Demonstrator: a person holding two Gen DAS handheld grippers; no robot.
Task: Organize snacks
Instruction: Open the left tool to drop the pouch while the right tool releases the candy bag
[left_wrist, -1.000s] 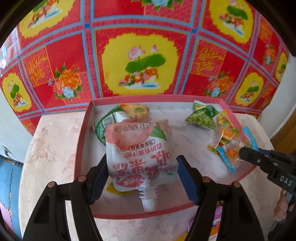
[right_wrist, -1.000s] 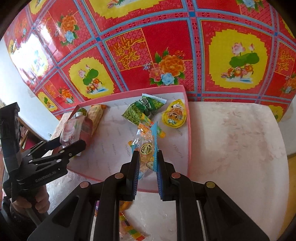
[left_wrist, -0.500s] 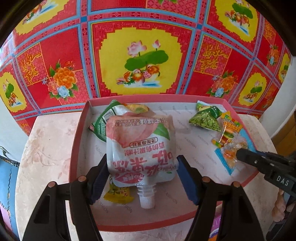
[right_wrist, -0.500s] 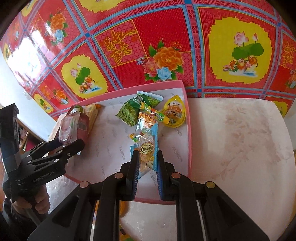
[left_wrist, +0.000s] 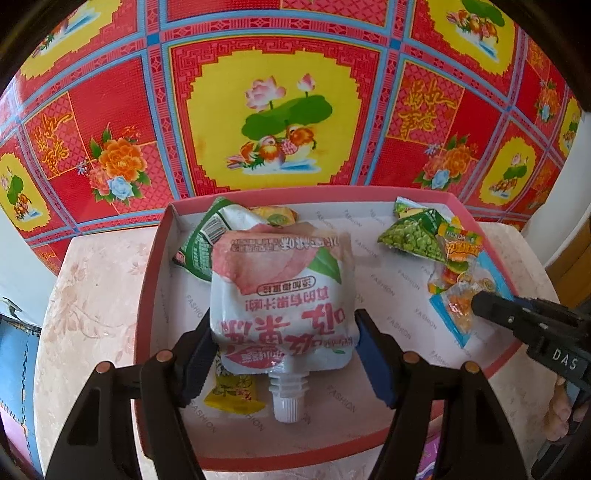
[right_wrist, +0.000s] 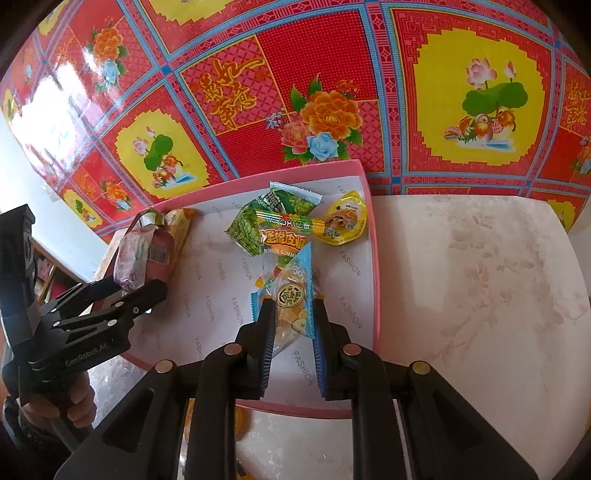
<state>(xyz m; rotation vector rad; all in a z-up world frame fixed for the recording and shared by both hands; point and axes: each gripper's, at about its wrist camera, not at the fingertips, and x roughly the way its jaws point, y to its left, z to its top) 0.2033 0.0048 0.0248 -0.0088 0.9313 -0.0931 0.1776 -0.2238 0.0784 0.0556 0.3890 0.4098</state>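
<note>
Left gripper (left_wrist: 282, 343): jaws wide, clamped on the sides of the peach drink pouch (left_wrist: 282, 295), spout toward the camera, over the pink tray (left_wrist: 146, 295). Right gripper (right_wrist: 293, 325): jaws narrow, pinching a clear candy packet (right_wrist: 291, 295) — inside the tray, beside a green pea bag (right_wrist: 247, 229) and a yellow jelly cup (right_wrist: 347, 221).

yellow packet (left_wrist: 232, 391): lower centre, mostly under the drink pouch (left_wrist: 282, 295) | green bag (left_wrist: 197, 251): partly behind pouch | purple wrapper (left_wrist: 430, 463): cut by bottom edge, unidentifiable
</note>
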